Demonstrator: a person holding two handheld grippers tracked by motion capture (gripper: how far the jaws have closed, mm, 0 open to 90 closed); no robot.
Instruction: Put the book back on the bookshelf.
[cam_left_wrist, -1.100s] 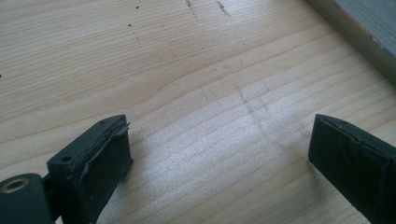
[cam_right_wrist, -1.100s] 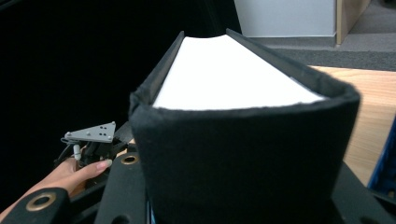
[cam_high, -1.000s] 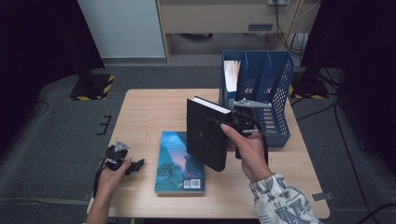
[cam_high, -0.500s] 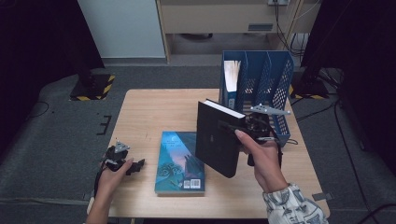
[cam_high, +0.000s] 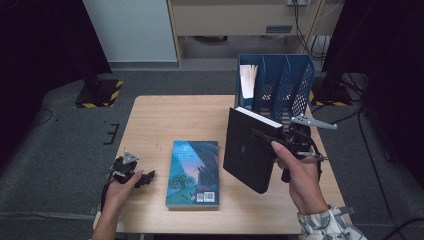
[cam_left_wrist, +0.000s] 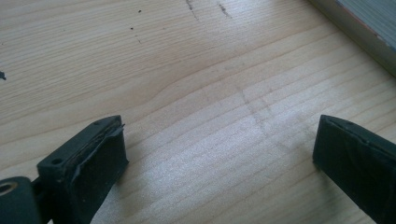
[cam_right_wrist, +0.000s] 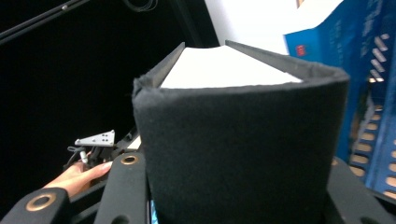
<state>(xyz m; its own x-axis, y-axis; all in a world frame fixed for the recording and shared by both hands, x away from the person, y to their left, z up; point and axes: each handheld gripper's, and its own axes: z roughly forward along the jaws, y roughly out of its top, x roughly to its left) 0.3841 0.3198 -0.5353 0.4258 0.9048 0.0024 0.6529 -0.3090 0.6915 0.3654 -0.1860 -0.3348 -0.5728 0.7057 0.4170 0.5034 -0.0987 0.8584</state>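
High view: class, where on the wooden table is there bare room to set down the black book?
The pale wooden table is bare across its far left part, behind the flat blue-covered paperback and left of the blue mesh file rack. The right side is crowded: the right gripper holds the black hardcover book upright by the rack.

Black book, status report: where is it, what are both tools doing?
Right tool shut on black book, held upright above the table. Left tool open, resting on table. Blue file rack just behind; teal book lies flat alongside.
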